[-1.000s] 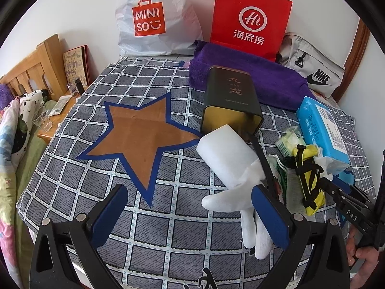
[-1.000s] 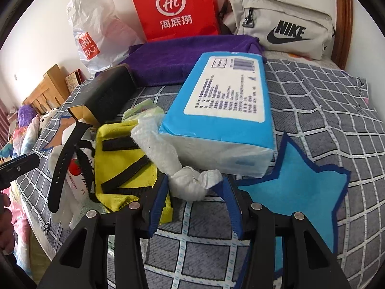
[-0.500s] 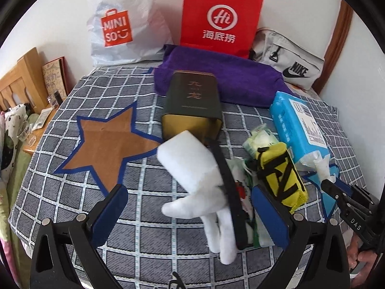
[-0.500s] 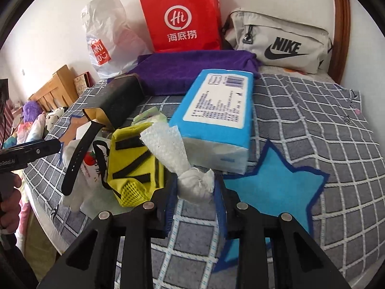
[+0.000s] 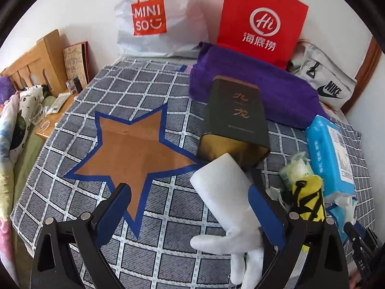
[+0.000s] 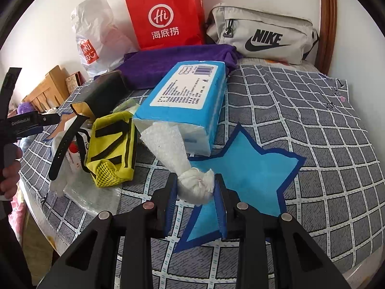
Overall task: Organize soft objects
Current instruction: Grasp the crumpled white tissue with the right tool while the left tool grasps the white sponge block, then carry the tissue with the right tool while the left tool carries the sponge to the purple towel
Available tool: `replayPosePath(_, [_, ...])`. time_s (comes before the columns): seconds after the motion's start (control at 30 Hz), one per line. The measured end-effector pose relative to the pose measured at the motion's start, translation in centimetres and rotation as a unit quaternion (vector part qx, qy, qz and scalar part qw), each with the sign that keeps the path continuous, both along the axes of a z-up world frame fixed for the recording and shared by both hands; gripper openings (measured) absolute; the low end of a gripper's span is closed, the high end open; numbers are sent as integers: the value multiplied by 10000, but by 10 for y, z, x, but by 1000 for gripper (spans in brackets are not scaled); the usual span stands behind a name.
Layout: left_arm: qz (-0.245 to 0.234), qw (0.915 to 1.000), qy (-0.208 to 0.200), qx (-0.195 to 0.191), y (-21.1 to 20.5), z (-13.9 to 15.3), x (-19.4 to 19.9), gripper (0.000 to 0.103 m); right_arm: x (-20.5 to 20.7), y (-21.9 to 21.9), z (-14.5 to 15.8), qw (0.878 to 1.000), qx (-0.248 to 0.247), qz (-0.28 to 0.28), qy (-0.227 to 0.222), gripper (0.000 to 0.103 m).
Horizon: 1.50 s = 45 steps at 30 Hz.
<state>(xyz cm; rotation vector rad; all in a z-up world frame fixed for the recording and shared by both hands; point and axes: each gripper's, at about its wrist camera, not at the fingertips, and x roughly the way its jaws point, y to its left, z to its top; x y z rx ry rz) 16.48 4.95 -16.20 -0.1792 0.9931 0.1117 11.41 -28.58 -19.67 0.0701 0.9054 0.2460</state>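
While clamped on the knotted end of a white bubble-wrap bundle (image 6: 195, 187) over the light-blue star (image 6: 252, 168), right gripper (image 6: 195, 193) narrow. Left gripper (image 5: 190, 213) spread wide, closing slightly, white glove (image 5: 231, 207) lying loose between its pads beside the brown star (image 5: 134, 154).

From my seat I count two star patches on the checked cloth: one brown star (image 5: 134, 149) and one blue star (image 6: 250, 168). Against the wall I see two shopping bags, one white (image 5: 156, 16) and one red (image 5: 262, 21), plus one grey waist bag (image 6: 262, 33). There is one purple towel (image 5: 255, 89), one dark tin (image 5: 235, 118), one blue tissue pack (image 6: 190, 96), one yellow pouch (image 6: 113, 144) and one white glove (image 5: 231, 207).
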Motion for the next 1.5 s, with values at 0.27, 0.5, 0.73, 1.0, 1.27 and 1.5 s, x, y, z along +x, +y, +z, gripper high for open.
replayPosePath(0.27, [-228, 9984, 401, -325, -5, -29, 29, 97, 10, 3, -7, 9999, -49, 4, 150, 30])
replayPosePath(0.5, [-333, 9973, 505, -424, -15, -41, 39, 97, 16, 7, -10, 9996, -123, -32, 246, 30])
replayPosePath(0.73, [-540, 9937, 336, -921, -6, -31, 26, 65, 13, 14, -9, 9993, -270, 61, 244, 30])
replayPosePath(1.0, [-119, 9955, 97, -937, 25, -13, 4, 65, -1, 19, 3, 9993, -287, 133, 175, 30])
replayPosePath(1.27, [181, 9967, -237, -749, 48, 15, -2, 65, -8, 18, 32, 9997, -192, 95, -70, 30])
replayPosePath(1.5, [34, 9944, -578, -883, 50, 50, -7, 65, -9, 20, 50, 9996, -180, 114, -210, 30])
